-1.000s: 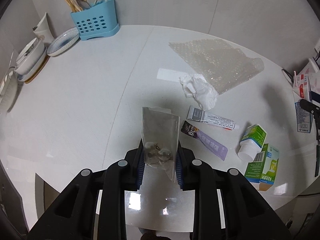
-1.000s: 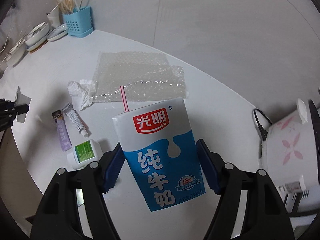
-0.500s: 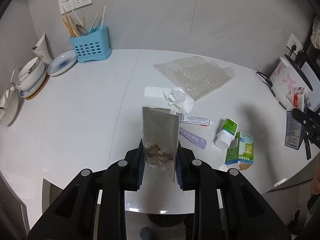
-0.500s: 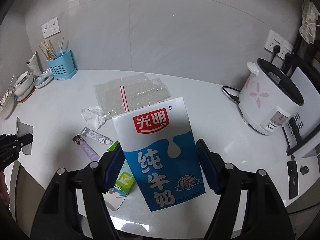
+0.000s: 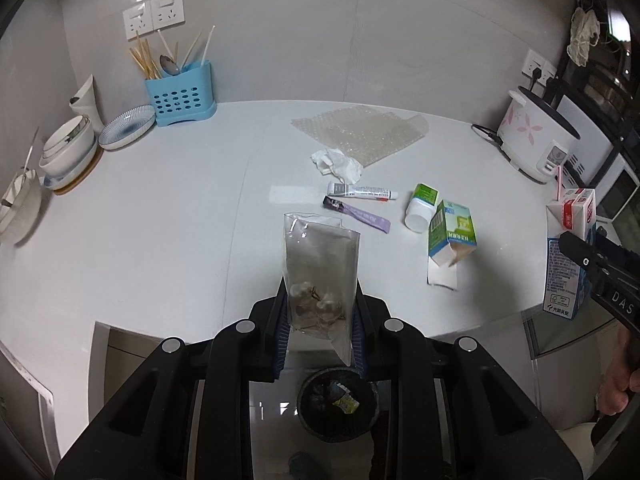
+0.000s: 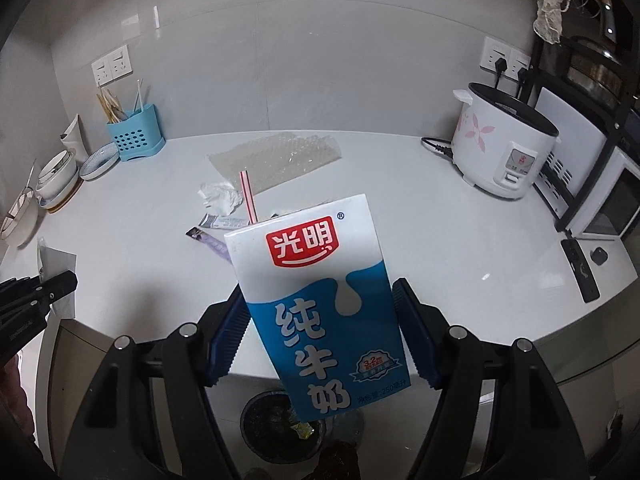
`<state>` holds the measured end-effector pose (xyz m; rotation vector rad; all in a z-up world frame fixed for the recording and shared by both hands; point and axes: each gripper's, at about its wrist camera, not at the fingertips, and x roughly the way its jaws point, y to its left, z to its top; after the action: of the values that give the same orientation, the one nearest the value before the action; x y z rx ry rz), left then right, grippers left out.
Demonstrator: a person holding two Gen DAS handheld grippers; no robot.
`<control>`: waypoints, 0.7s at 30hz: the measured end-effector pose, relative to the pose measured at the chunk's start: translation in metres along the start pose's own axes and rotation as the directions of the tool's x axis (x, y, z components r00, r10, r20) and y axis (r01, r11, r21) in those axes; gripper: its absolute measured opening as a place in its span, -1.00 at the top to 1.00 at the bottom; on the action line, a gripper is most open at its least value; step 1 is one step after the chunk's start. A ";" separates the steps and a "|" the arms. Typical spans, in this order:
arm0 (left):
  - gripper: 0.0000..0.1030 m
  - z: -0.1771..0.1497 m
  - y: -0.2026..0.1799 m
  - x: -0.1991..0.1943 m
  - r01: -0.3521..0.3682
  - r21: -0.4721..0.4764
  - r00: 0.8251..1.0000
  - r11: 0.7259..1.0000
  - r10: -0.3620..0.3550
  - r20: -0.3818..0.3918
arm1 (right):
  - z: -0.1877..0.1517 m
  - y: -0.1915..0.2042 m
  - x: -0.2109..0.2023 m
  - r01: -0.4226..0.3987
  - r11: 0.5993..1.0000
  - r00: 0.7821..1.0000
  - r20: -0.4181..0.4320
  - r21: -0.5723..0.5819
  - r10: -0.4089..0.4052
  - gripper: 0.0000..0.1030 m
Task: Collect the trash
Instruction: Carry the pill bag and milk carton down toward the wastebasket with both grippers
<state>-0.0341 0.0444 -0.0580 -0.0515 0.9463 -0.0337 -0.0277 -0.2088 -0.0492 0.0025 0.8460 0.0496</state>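
Note:
My left gripper point(image 5: 320, 320) is shut on a clear plastic bag point(image 5: 320, 276) with shells or scraps in its bottom, held past the counter's front edge above a black trash bin point(image 5: 338, 410) on the floor. My right gripper point(image 6: 320, 332) is shut on a blue-and-white milk carton point(image 6: 320, 300) with a striped straw, also over the bin point(image 6: 276, 428). On the counter lie bubble wrap point(image 5: 360, 132), a crumpled tissue point(image 5: 338, 164), a small tube point(image 5: 362, 192), a purple sachet point(image 5: 358, 215), a white bottle point(image 5: 420, 208) and a green box point(image 5: 452, 236).
A blue cutlery holder point(image 5: 182, 98), stacked bowls point(image 5: 68, 152) and a plate point(image 5: 126, 132) stand at the back left. A white rice cooker point(image 6: 504, 148) is plugged in at the back right, with a remote point(image 6: 580, 272) near the counter's point(image 5: 160, 220) right edge.
Both grippers have drawn back from the counter and risen, each keeping its item. The bin on the floor has come into view below them.

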 end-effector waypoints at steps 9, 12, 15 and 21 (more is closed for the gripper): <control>0.51 -0.062 0.011 -0.018 0.034 0.014 0.999 0.999 -0.034 -0.021 | -0.073 0.028 -0.036 -0.006 1.000 1.000 -0.012 0.031 0.006 -0.30; 0.51 -0.079 0.012 -0.017 0.042 0.013 0.999 0.999 -0.042 -0.028 | -0.092 0.034 -0.035 -0.018 0.999 0.999 -0.028 0.031 0.019 -0.31; 0.51 -0.095 0.012 -0.010 0.044 0.007 0.999 0.999 -0.044 -0.032 | -0.111 0.039 -0.028 -0.028 0.999 0.998 -0.047 0.023 0.029 -0.31; 0.51 -0.134 0.013 0.024 0.038 -0.021 0.998 0.999 -0.039 -0.057 | -0.155 0.041 0.008 -0.037 0.999 0.993 -0.110 0.009 0.038 -0.30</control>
<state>-0.1288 0.0526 -0.1560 -0.0872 1.0032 -0.0620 -0.1400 -0.1700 -0.1565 0.0220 0.9564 0.0825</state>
